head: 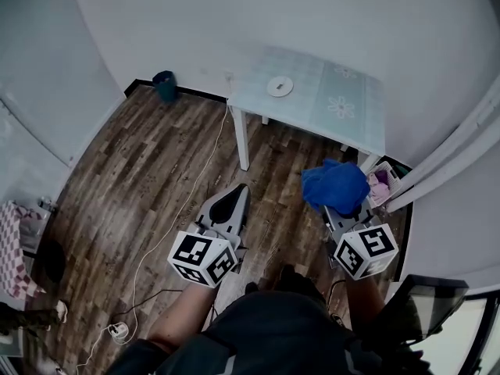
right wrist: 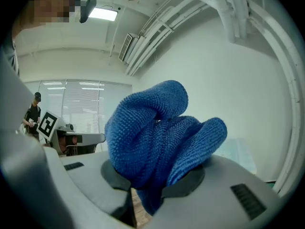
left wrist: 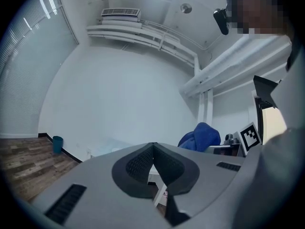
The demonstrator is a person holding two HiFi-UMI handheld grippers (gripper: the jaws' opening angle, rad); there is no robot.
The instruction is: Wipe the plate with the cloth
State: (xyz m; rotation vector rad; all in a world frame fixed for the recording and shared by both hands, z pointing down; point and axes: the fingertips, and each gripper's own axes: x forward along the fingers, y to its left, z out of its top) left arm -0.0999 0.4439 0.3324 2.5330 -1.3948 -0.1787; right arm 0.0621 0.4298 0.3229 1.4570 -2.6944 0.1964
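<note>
A small white plate (head: 280, 86) lies on the pale table (head: 312, 112) far ahead of both grippers. My right gripper (head: 341, 206) is shut on a bunched blue cloth (head: 336, 185), which bulges up out of its jaws (right wrist: 152, 147). My left gripper (head: 233, 199) is shut with nothing in it, its dark pads (left wrist: 140, 163) meeting at the tip. Both grippers hang above the wooden floor, short of the table. The blue cloth (left wrist: 201, 136) also shows at the right of the left gripper view.
A dark bin (head: 165, 85) stands by the wall at the left of the table. A white cable (head: 183, 201) runs across the wooden floor to a plug (head: 118, 331). A basket with cloths (head: 382, 184) sits at the right beside the table leg.
</note>
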